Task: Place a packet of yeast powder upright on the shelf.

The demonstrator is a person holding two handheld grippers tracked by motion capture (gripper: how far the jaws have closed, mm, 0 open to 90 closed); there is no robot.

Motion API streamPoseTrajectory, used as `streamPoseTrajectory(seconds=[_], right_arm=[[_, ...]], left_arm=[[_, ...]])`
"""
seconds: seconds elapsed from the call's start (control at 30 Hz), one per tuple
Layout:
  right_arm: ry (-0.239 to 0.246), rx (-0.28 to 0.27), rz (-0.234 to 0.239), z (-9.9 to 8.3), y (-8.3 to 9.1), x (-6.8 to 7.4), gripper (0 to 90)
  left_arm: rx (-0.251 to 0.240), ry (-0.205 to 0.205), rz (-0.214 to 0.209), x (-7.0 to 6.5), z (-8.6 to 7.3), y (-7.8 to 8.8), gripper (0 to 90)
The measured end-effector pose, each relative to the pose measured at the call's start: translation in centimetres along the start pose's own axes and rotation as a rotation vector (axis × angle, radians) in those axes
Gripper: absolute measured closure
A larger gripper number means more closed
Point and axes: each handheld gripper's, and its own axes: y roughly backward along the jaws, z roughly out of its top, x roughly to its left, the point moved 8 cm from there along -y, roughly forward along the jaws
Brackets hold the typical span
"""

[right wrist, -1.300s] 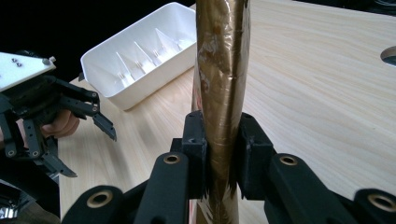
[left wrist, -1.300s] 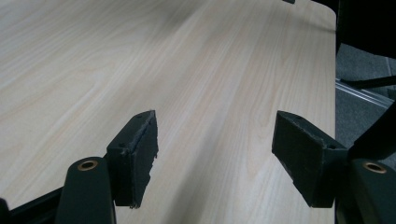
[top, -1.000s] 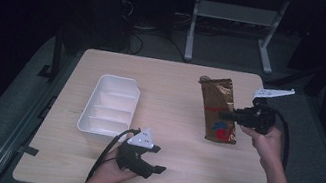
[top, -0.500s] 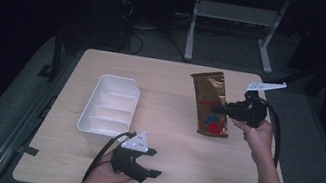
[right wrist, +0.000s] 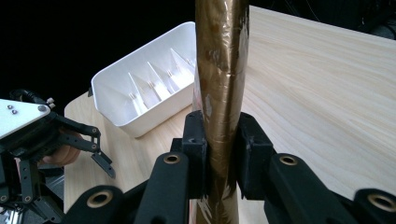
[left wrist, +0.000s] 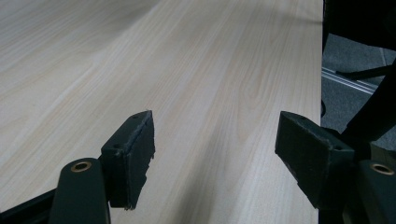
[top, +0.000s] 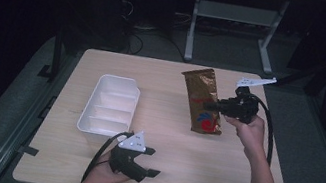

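We see the right claw [top: 210, 107], clenched on the bag [top: 202, 91], has carried it off the surface w/ a shift toward the tray [top: 100, 91], so placement looks next; left claw [top: 152, 162] rests released.

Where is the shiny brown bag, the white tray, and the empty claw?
brown bag [top: 201, 97]: high view, middle of its front.
white tray [top: 101, 85]: high view, left rim.
left gripper [left wrist: 212, 154]: left gripper view, midway between its open fingers.

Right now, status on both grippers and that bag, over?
Right gripper shut on shiny brown foil snack bag. Left gripper open, holding nothing, low over pale wooden table. White plastic divided tray sits between them.
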Motion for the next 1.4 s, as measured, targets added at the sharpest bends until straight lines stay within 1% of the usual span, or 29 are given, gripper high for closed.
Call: streamPoseTrajectory(seconds=[0.2,0.27,0.43,0.5,0.57,0.63,0.77,0.9,0.97,1.1,1.23,1.4], right_arm=[[0.002,-0.007,0.008,0.5,-0.6,0.3,75.4],[0.003,-0.004,0.012,0.7,-1.0,0.4,75.5],[0.011,-0.005,0.027,1.4,-2.0,0.8,75.5],[0.015,-0.003,0.029,1.7,-2.5,0.9,75.5],[0.019,-0.014,0.034,2.2,-3.0,1.1,75.6],[0.012,-0.017,0.044,2.5,-3.5,1.2,75.6],[0.018,-0.016,0.051,3.0,-4.5,1.4,75.6],[0.014,-0.017,0.065,3.4,-5.2,1.6,75.6],[0.020,-0.023,0.067,3.7,-5.5,1.7,75.7],[0.013,-0.028,0.073,3.9,-5.8,1.7,75.7],[0.003,-0.027,0.072,4.2,-6.2,1.5,75.7],[0.016,-0.028,0.083,5.2,-6.9,1.9,75.7]], left_arm=[[0.005,-0.007,0.006,0.0,-0.1,-0.1,27.0],[0.002,-0.003,0.003,0.0,-0.1,0.0,27.0],[0.004,-0.004,0.007,0.0,-0.2,0.0,26.9],[0.005,-0.012,0.008,0.0,-0.2,0.1,26.9],[0.006,-0.015,0.009,-0.1,-0.2,0.0,26.9],[0.014,-0.022,0.013,0.0,-0.4,0.0,26.7],[0.029,-0.023,0.012,0.0,-0.7,-0.2,26.6],[0.029,-0.031,0.014,-0.1,-0.7,-0.1,26.7],[0.028,-0.026,0.011,0.0,-0.7,-0.1,26.7],[0.025,-0.012,0.013,0.3,-0.8,0.1,26.9],[0.023,-0.014,0.016,0.4,-0.8,0.2,26.8],[0.028,-0.015,0.019,0.4,-0.9,0.2,26.5]])
